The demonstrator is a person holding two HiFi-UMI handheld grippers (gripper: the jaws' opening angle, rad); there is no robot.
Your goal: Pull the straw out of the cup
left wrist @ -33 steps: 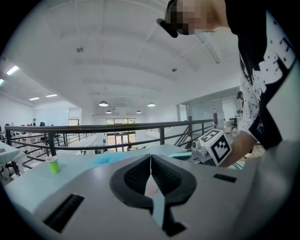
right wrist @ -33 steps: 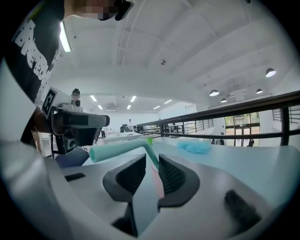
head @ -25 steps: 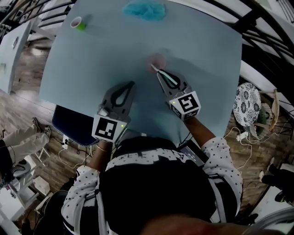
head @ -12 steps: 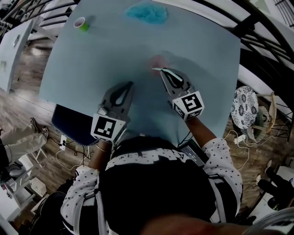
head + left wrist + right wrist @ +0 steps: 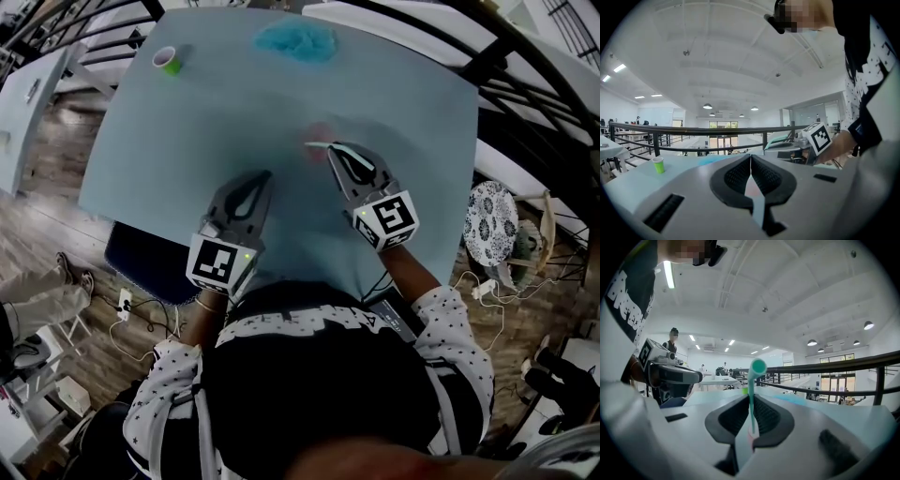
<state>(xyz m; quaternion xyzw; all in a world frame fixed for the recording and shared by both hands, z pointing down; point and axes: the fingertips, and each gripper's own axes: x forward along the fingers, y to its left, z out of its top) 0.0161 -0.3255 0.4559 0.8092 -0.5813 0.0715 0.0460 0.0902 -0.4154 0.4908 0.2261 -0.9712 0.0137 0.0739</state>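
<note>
The right gripper (image 5: 751, 396) has its jaws pressed together on a thin teal plastic straw (image 5: 754, 380). The straw rises nearly upright between the black ribbed pads and ends in a round open mouth above the jaw tips. In the head view the right gripper (image 5: 330, 148) reaches from the near edge of the desk toward its middle, pointing away from the person and a little leftward. Its black-and-white marker cube (image 5: 386, 217) sits at the rear, and the right forearm (image 5: 409, 270), in a dotted sleeve, comes in behind it from the near right. From above, the straw (image 5: 317, 144) pokes leftward from the jaw tips, right against the near side of a pale pink translucent cup (image 5: 321, 131) standing at mid-desk. Whether the straw's lower end is inside the cup cannot be told.

The left gripper (image 5: 750, 157) has its jaws closed against each other with nothing between them. In the head view the left gripper (image 5: 267, 174) lies by the near edge, left of the right gripper and apart from it, pointing away and slightly rightward. The left wrist (image 5: 199, 319) is straight behind its own marker cube (image 5: 222, 262).

The light blue desk (image 5: 187, 141) carries a small green cup (image 5: 169, 59) at its far left corner. A crumpled blue cloth (image 5: 295, 39) lies by the middle of the far edge. Both are well apart from the grippers.
</note>
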